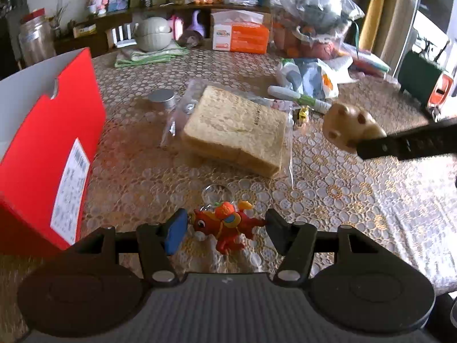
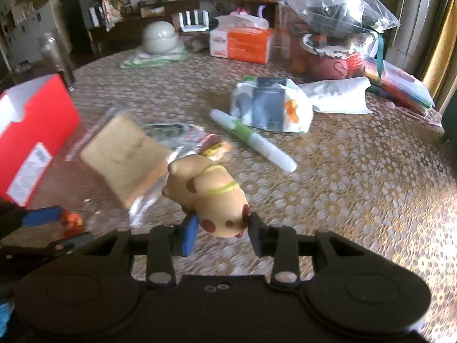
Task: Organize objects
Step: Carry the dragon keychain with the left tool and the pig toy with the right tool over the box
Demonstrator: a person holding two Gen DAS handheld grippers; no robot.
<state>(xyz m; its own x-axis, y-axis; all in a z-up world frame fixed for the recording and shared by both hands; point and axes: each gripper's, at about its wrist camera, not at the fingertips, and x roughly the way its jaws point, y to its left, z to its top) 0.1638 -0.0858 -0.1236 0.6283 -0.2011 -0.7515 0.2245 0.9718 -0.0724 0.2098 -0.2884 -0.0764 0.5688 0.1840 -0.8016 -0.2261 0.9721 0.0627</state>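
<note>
Left wrist view: the left tool (image 1: 227,225) is closed partway, pinching a red toy keychain (image 1: 225,225) just above the lace-covered counter (image 1: 328,200), in front of the bagged bread (image 1: 237,131); a red box (image 1: 48,148) stands left of the bread.

Right wrist view: the right tool (image 2: 222,225) clamps a tan spotted toy (image 2: 211,197), lifted off the counter right of the bread, before a cluttered shelf (image 2: 148,14).

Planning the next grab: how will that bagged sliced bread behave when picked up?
The bagged bread is probably light and squashy, so a firm pinch may dent the slices. Its loose clear bag looks slippery and floppy; gripping only plastic would likely let the slices sag or slide.
</note>
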